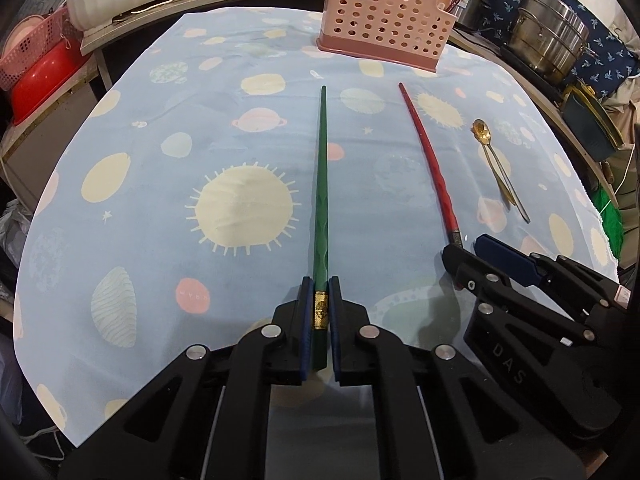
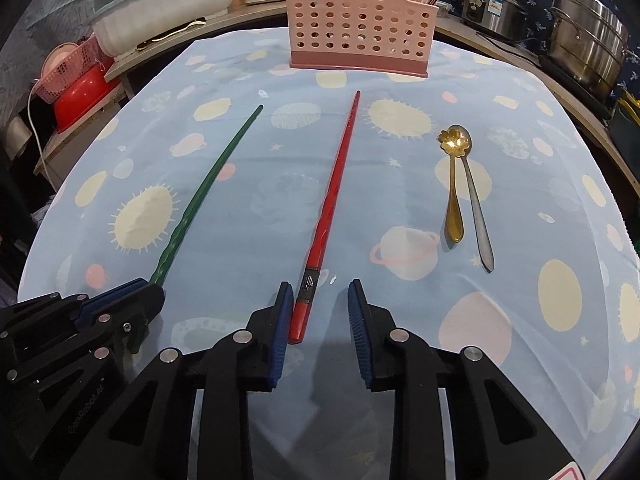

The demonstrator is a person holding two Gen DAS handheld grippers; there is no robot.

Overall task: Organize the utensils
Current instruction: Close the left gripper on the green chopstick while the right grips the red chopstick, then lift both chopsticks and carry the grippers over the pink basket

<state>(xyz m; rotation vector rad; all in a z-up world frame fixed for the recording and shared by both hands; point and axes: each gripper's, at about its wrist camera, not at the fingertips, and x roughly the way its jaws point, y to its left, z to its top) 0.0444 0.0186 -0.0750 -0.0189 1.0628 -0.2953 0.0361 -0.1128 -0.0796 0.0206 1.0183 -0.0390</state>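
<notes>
My left gripper [image 1: 320,284] is shut on the near end of the green chopsticks [image 1: 322,184], which point away along the cloth; they also show in the right wrist view [image 2: 208,188]. My right gripper [image 2: 318,290] is open, its jaws on either side of the near end of the red chopsticks [image 2: 336,184], which lie on the cloth and touch the left pad. The red chopsticks also show in the left wrist view [image 1: 430,160]. A gold spoon [image 2: 452,184] and a silver spoon [image 2: 474,196] lie side by side to the right. A pink perforated utensil basket [image 2: 360,28] stands at the table's far edge.
A blue planet-print cloth [image 2: 280,208] covers the table. Steel pots [image 2: 584,36] stand at the back right. A white tub [image 2: 160,8] and a red bowl with a pink basket [image 2: 76,92] are at the back left.
</notes>
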